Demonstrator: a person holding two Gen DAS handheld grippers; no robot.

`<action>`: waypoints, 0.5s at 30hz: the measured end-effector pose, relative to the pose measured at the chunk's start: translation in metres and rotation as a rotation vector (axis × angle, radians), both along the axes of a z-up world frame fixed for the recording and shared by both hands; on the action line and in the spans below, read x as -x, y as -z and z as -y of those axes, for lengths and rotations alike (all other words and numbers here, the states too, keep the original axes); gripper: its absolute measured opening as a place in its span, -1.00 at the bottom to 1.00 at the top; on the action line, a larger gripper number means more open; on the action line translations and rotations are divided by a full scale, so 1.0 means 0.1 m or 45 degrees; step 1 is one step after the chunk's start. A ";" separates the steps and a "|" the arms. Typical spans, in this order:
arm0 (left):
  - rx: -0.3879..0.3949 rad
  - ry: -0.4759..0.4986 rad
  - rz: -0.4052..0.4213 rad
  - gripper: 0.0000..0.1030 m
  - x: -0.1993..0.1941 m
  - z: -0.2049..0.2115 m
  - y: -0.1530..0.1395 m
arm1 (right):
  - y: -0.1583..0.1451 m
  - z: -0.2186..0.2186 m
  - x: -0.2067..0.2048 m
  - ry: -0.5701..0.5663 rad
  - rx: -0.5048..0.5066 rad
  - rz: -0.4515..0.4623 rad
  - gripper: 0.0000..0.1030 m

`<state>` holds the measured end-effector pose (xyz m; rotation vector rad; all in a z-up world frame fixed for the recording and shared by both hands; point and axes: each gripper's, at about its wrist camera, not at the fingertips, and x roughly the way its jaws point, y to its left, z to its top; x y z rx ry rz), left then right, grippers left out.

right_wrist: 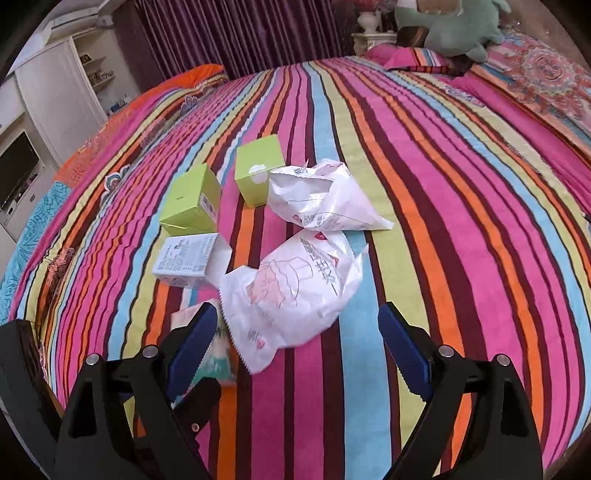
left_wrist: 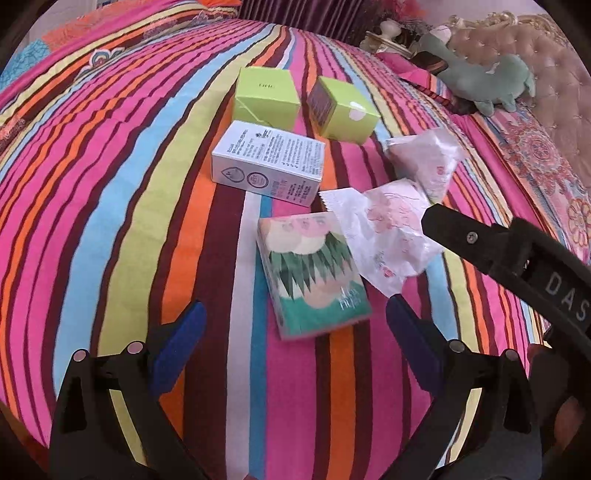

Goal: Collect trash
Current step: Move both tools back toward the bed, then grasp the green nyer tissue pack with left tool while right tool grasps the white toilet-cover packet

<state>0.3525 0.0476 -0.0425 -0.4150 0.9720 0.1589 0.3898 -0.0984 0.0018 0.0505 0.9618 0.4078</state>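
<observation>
Trash lies on a striped bedspread (left_wrist: 110,206). In the left wrist view: two lime-green boxes (left_wrist: 266,96) (left_wrist: 343,109), a white printed box (left_wrist: 269,161), a green leaf-patterned box (left_wrist: 312,271), and two white crumpled wrappers (left_wrist: 388,236) (left_wrist: 428,162). My left gripper (left_wrist: 295,332) is open just short of the patterned box. In the right wrist view my right gripper (right_wrist: 299,336) is open around the near wrapper (right_wrist: 295,291), not touching it. Beyond lie the second wrapper (right_wrist: 325,195), the green boxes (right_wrist: 192,201) (right_wrist: 256,173) and the white box (right_wrist: 188,260). The right gripper also shows in the left view, its finger (left_wrist: 454,229) over the wrapper.
A green plush toy (left_wrist: 480,81) lies by the tufted headboard (left_wrist: 535,74) at the far right. Purple curtains (right_wrist: 236,33) hang behind the bed. A white shelf unit (right_wrist: 55,92) stands to the left. A patterned pillow (right_wrist: 546,77) lies at the far right.
</observation>
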 end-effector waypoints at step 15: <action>-0.210 -0.015 -0.015 0.85 -0.23 0.06 0.13 | 0.32 -0.41 -0.32 -0.051 0.240 -0.021 0.64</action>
